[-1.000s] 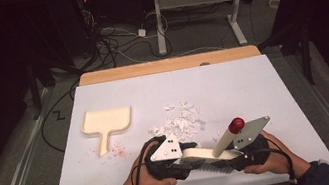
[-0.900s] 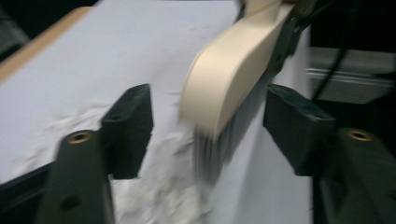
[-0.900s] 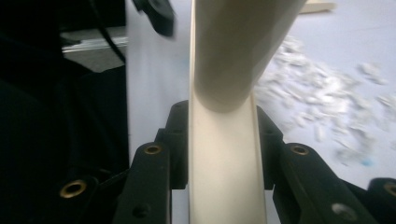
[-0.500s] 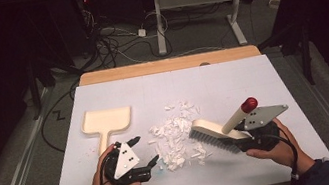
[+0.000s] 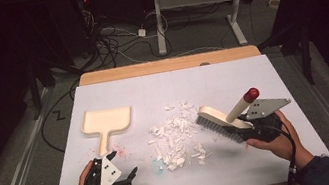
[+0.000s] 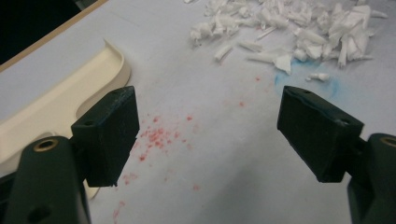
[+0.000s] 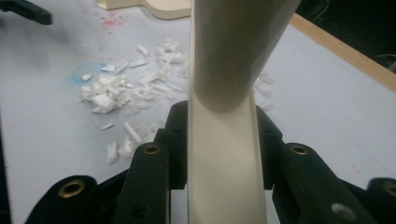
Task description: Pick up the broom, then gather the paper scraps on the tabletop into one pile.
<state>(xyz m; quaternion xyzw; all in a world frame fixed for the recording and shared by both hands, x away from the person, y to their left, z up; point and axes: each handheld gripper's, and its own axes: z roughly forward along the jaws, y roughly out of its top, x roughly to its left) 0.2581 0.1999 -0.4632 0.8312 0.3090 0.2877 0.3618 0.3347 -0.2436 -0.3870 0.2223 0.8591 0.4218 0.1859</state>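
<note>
in the high view, the left gripper (image 5: 127, 176) is sitting low over the near left part of the white table (image 5: 201, 81), just below the handle of the cream dustpan (image 5: 105, 122), which is lying flat. its jaws have just been opening and nothing is sitting between them. the right gripper (image 5: 240, 133) is pinching the cream brush (image 5: 220, 121), whose bristles are resting at the right edge of the pile of white paper scraps (image 5: 176, 136) and whose red-tipped handle is slanting up to the right.

in the left gripper view, the jaws are standing wide apart over red specks (image 6: 156, 137), with the dustpan (image 6: 60, 105) behind the left jaw and the scraps (image 6: 289, 32) beyond.

in the right gripper view, the jaws are pressing on both sides of the brush (image 7: 224, 154), with the scraps (image 7: 135, 93) lying to its left.
</note>
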